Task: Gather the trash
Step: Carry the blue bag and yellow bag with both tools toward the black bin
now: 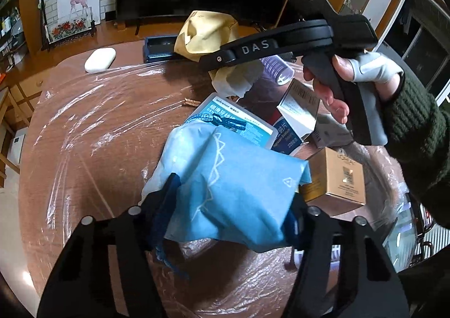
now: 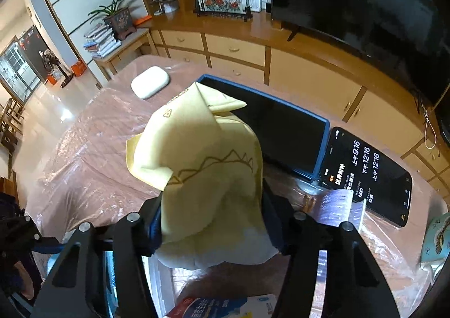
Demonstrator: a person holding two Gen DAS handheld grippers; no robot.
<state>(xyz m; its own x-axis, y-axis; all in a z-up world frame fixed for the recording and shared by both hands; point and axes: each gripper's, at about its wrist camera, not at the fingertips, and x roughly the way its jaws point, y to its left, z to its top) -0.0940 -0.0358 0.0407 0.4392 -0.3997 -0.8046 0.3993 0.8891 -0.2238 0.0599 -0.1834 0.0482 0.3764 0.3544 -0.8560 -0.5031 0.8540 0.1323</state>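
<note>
A light blue crumpled pouch [image 1: 239, 177] with a white zigzag print sits between the fingers of my left gripper [image 1: 234, 197], which is shut on it above the table. In the right wrist view, my right gripper [image 2: 213, 214] is shut on a yellow pouch [image 2: 202, 171] of the same kind, held up off the table. The left wrist view shows that yellow pouch [image 1: 208, 33] farther back, with a gloved hand [image 1: 371, 67] on the right gripper's handle. Below lie a gold box [image 1: 334, 174], a white and blue box [image 1: 298, 109] and a floss pack [image 1: 242, 118].
The brown table [image 1: 98, 135] is covered with clear plastic film. A blue-cased tablet [image 2: 281, 126], a lit phone [image 2: 365, 174] and a white oval case [image 2: 150, 81] lie at its far side. A clear plastic cup [image 1: 277, 69] lies on its side. A cabinet with a television stands behind.
</note>
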